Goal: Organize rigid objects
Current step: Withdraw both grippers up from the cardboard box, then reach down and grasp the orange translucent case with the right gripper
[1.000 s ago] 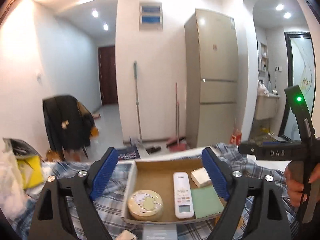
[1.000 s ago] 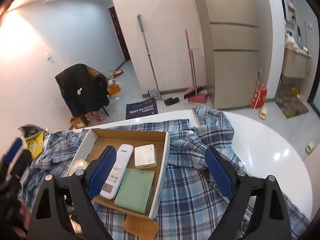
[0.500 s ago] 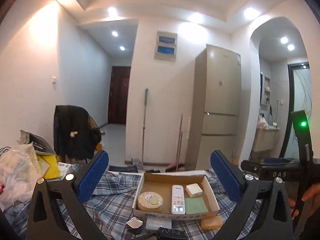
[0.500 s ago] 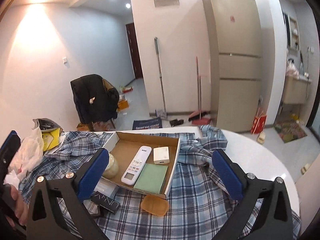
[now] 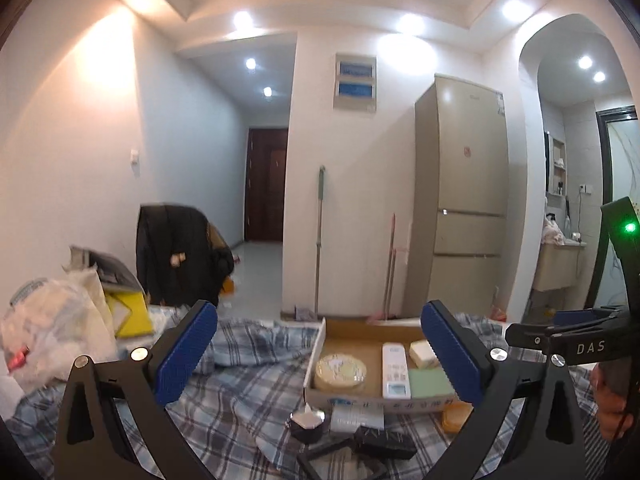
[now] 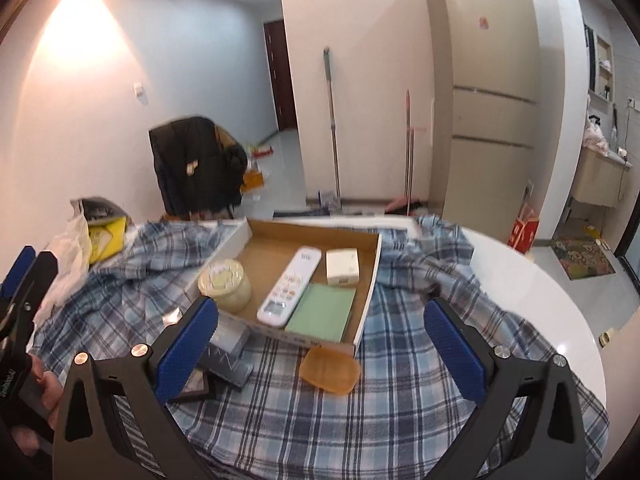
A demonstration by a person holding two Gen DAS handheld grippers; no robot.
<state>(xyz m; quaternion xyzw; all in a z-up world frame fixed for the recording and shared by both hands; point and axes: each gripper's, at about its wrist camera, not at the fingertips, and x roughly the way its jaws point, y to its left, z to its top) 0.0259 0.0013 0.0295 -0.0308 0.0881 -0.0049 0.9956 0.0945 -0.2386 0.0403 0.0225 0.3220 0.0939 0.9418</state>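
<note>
left wrist view: left gripper [image 5: 318, 338] has its jaws spread wide, nothing between the blue pads [image 5: 186, 350]; they have just been opening. cardboard box [image 5: 316, 346] sits ahead on the plaid cloth [image 5: 240, 392], partly behind the right pad. inside it, left to right: round tin [image 5: 340, 369], white remote [image 5: 395, 370], green pad [image 5: 428, 382], with a small white box [image 5: 422, 352] behind the green pad. loose just before the box's near wall: a small dark jar [image 5: 307, 424], a black flat box [image 5: 384, 442], an orange soap dish [image 5: 456, 420]. open cloth to the left of the box. plastic bag [image 5: 52, 336] and yellow item at far left edge. right gripper [image 5: 560, 338] and a hand [image 5: 608, 404] show at the right edge. beyond: fridge [image 5: 460, 208], mop [image 5: 319, 240], dark coat on a chair [image 5: 176, 256], hallway door.

right wrist view: right gripper [image 6: 322, 344] has its jaws equally wide with nothing gripped, also just opened. cardboard box [image 6: 370, 280] lies ahead and a little left, near wall just beyond the pads. round tin [image 6: 224, 284] at the box's left end, white remote [image 6: 290, 286] lying lengthwise mid-box, small white box [image 6: 342, 266] at back right, green pad [image 6: 322, 316] at front right. orange soap dish [image 6: 330, 370] rests on the cloth touching or just beside the box's near right corner. black flat box [image 6: 224, 364] lies partly behind the left pad. plaid cloth [image 6: 400, 400] open and bare in front and to the right; white round table [image 6: 540, 300] bare along its right rim. left gripper [image 6: 24, 280] at the left edge.
</note>
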